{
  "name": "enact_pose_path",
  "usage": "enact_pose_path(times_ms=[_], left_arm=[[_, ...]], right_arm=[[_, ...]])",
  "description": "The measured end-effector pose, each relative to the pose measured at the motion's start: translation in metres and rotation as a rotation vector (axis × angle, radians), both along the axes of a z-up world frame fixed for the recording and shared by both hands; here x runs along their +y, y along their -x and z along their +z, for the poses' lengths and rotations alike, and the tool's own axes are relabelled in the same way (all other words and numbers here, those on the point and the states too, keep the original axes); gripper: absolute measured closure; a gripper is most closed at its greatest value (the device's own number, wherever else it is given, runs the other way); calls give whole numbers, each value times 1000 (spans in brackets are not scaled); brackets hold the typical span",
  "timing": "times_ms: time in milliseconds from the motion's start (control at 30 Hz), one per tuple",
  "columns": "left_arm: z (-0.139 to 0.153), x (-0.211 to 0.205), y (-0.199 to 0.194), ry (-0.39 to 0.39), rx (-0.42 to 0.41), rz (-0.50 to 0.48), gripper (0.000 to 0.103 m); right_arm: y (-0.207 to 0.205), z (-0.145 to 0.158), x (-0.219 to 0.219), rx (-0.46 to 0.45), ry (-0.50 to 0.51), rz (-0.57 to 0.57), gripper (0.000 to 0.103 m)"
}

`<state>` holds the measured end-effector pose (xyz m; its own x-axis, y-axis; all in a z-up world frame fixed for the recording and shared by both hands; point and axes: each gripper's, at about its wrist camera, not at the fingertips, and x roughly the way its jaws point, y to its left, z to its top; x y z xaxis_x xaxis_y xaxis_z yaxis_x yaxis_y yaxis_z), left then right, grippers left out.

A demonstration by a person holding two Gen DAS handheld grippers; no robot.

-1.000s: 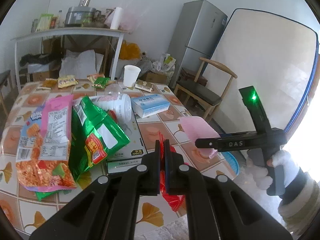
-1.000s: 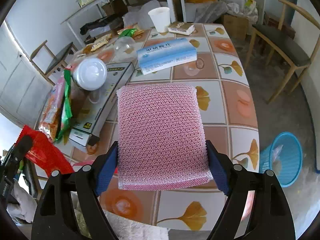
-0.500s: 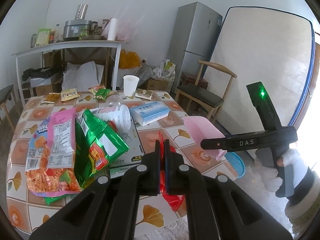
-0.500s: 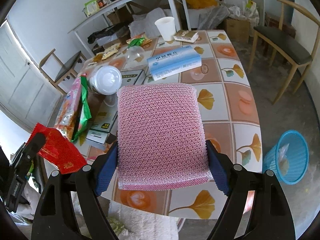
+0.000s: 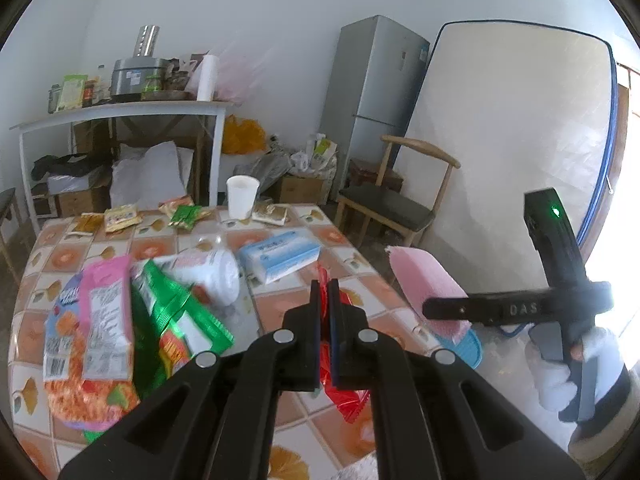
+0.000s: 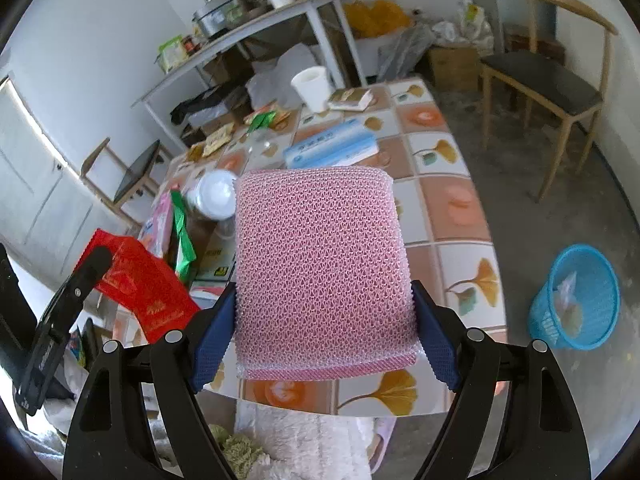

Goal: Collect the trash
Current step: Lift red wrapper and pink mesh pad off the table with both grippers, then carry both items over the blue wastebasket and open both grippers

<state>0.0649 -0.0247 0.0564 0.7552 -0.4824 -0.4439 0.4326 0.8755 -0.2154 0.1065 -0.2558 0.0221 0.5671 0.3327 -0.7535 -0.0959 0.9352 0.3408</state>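
Pink mesh first: a flat pad of knitted pink netting (image 6: 320, 268) sits clamped edge to edge between my right claw's blue pads (image 6: 434, 340), jaws spread wide to span its width. Right gripper (image 6: 322, 344) tilts steeply down over the near edge of the tiled table (image 6: 452, 208). The pad's long axis runs straight out along the fingers, far end toward the blue tissue box (image 6: 332, 148). Gripping the two side edges keeps it flat, probably so it drops cleanly.

Left gripper (image 5: 324, 292): jaws pressed together on a red foil wrapper (image 5: 344, 396), pinched near its upper end. The sheet hangs below the pads, long axis roughly vertical in the left view; from the right camera it slants down toward the table edge. A thin crinkly film, so a tight pinch is the only sure hold.

Both pieces are off the table, in the air. The blue mesh bin (image 6: 576, 296) stands on the floor beyond the table's corner, well apart from both claws, some scraps already inside. My judgement: carry phase, bin next.

Left on the table: snack bags (image 5: 92, 332), a white paper cup (image 5: 241, 196), a tipped white container (image 5: 216, 276).
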Motion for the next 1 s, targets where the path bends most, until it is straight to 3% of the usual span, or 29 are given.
enact_pose_path(times_ms=[267,533,867,1000], left_arm=[[20,-27,-31,41,2,-62,100],[30,-69,-66,103,65,-162,100],[18,-164,-113,178,284,-393,100],[11,-222,-126,147,350,-472,100]], right_arm=[[11,13,-38,-35,-52,-122,25],[26,11,-84,-51,-129,-247,25],[59,-15,-164,-26,-252,-470,25],[74,-35,-202,-3,-307,-568,25]])
